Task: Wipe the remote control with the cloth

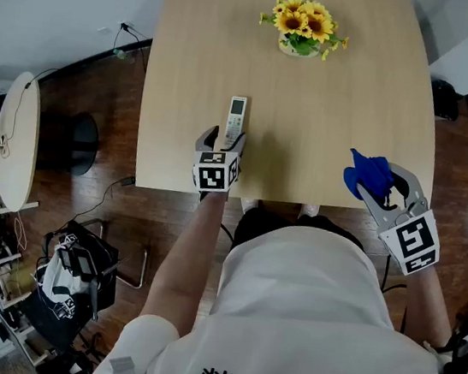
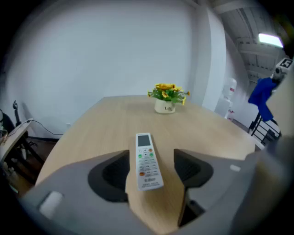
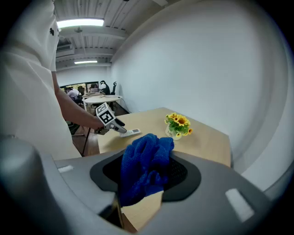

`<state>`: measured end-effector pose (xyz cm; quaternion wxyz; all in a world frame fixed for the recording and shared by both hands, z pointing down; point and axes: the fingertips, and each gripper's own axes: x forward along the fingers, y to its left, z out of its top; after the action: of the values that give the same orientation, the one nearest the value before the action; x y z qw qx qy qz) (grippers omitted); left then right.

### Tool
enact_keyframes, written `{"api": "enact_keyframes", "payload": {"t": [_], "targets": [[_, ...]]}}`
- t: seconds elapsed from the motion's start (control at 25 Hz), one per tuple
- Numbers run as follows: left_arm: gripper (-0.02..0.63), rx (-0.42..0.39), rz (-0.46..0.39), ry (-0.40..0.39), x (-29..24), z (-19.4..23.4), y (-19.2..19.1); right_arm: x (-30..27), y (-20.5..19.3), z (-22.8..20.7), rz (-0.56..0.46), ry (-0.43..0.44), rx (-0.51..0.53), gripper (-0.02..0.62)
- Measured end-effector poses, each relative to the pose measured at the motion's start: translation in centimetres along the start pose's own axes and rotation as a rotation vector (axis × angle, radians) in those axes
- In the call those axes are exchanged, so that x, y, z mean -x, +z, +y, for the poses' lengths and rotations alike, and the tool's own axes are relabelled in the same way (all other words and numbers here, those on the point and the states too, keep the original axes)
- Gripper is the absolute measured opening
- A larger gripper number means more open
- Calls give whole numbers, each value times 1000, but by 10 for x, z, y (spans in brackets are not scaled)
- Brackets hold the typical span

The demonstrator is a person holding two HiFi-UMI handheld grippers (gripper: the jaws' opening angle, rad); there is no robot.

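A white remote control lies lengthwise on the wooden table, near its front edge. My left gripper is open, its jaws straddling the remote's near end without closing on it. My right gripper is shut on a bunched blue cloth, held above the table's front right edge. In the right gripper view the cloth fills the gap between the jaws, and the left gripper shows far off by the remote.
A pot of yellow sunflowers stands at the table's far middle. A small round side table and a black bag sit on the floor to the left. The person's white shirt fills the foreground.
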<state>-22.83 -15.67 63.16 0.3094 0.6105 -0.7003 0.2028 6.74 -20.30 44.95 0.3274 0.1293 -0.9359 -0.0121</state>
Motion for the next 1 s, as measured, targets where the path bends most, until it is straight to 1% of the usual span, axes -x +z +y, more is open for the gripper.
{"api": "enact_keyframes", "payload": {"t": [0.12, 0.24, 0.4, 0.48, 0.52, 0.64, 0.76, 0.84, 0.92, 1.0], "targets": [[307, -16, 39, 15, -19, 14, -7, 0, 7, 1, -3, -43, -30, 198], [307, -33, 71, 19, -34, 20, -16, 4, 18, 5, 18, -77, -66, 198], [304, -53, 65, 40, -55, 29, -25, 4, 16, 3, 47, -131, -68, 198], [267, -49, 59, 42, -62, 30, -27, 4, 15, 6, 57, -145, -72, 198], [259, -47, 54, 36, -63, 29, -28, 4, 14, 9, 65, -149, -75, 198], [239, -58, 50, 8, -64, 27, -30, 4, 11, 16, 81, -157, -85, 198], [236, -53, 56, -69, -58, 18, -26, 4, 13, 17, 80, -168, -91, 198], [236, -72, 48, -117, -51, 10, -23, 4, 14, 17, 80, -179, -92, 198], [236, -97, 36, -138, -40, 9, -20, 4, 19, 20, 73, -182, -85, 198], [236, -129, 5, -154, -28, 8, -14, 5, 25, 22, 64, -186, -80, 198]]}}
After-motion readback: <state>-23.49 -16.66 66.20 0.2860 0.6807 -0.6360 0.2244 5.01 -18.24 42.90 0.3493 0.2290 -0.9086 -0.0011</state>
